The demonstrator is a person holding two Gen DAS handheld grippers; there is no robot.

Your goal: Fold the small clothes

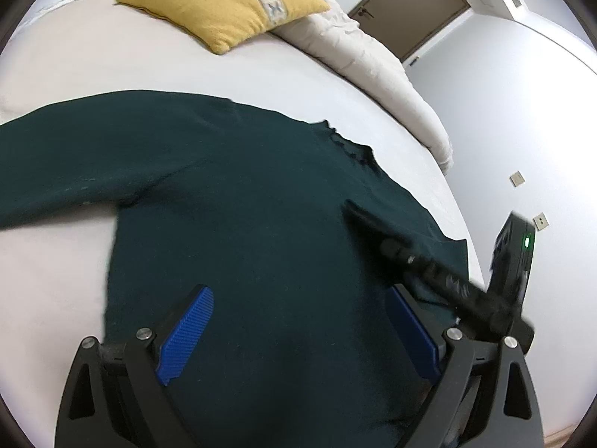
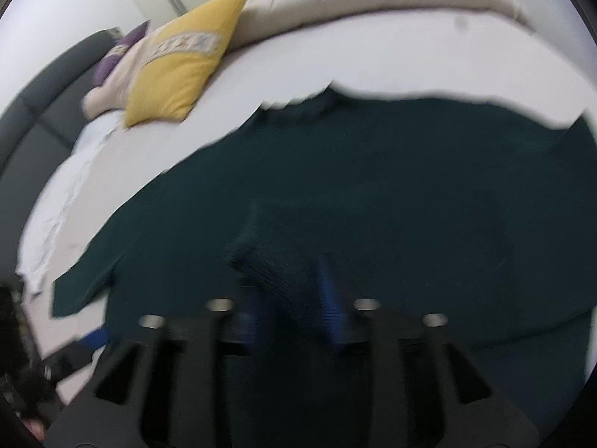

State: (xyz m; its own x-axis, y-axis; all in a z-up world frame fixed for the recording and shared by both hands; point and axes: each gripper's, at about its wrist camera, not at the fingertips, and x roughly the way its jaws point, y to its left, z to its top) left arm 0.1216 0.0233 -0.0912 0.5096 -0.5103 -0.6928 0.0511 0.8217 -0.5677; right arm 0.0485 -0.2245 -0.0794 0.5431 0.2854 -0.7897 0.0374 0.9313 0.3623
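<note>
Right wrist view: my right gripper (image 2: pixel 294 291) pinches sweater (image 1: pixel 242 194) cuff (image 2: pixel 276 272), left gripper (image 1: pixel 298 321) jaws agape; bed (image 1: pixel 112 67), folding barely begun.

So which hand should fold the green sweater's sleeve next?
Probably the right. The right tool is already shut on a ribbed cuff of the green sweater, held over the body. The left tool is open above the fabric, gripping nothing.
</note>
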